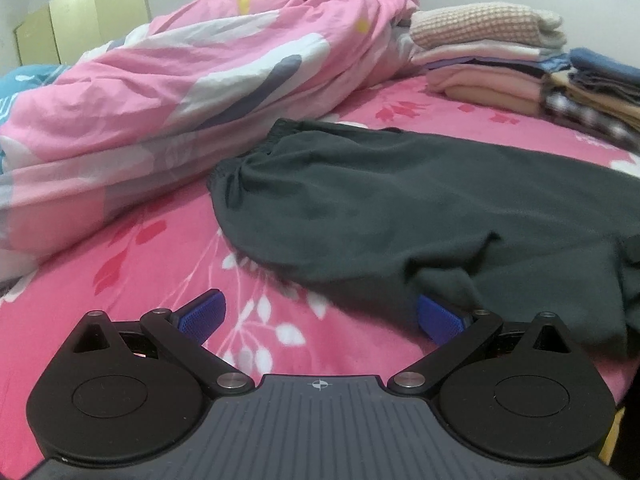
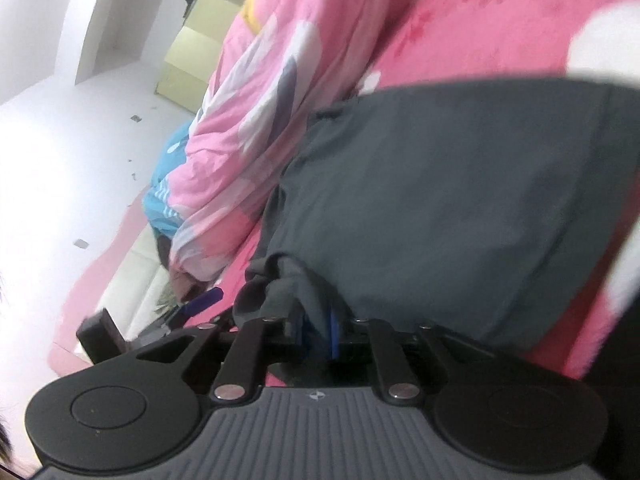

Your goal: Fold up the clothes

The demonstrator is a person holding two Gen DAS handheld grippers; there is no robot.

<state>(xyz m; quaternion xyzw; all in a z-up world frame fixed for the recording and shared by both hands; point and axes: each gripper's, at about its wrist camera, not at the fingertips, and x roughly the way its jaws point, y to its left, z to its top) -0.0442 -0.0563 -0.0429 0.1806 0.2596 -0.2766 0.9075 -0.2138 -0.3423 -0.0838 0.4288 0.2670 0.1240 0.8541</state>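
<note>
A dark grey garment [image 1: 400, 208] with an elastic waistband at its far left end lies spread on the pink flowered bed sheet [image 1: 140, 280]. My left gripper [image 1: 320, 316] is open just above the sheet at the garment's near edge; its right blue finger [image 1: 438, 318] sits partly under a fold of cloth, its left finger [image 1: 202, 314] over bare sheet. In the right wrist view my right gripper [image 2: 316, 332] is shut on a bunched edge of the grey garment [image 2: 460, 200], and the view is tilted. The left gripper's blue finger [image 2: 204, 300] shows there at left.
A rumpled pink quilt [image 1: 180, 80] lies along the far left of the bed. A stack of folded clothes [image 1: 492, 64] stands at the far right, with darker folded items [image 1: 592, 96] beside it. A yellow cabinet [image 1: 80, 24] stands against the back wall.
</note>
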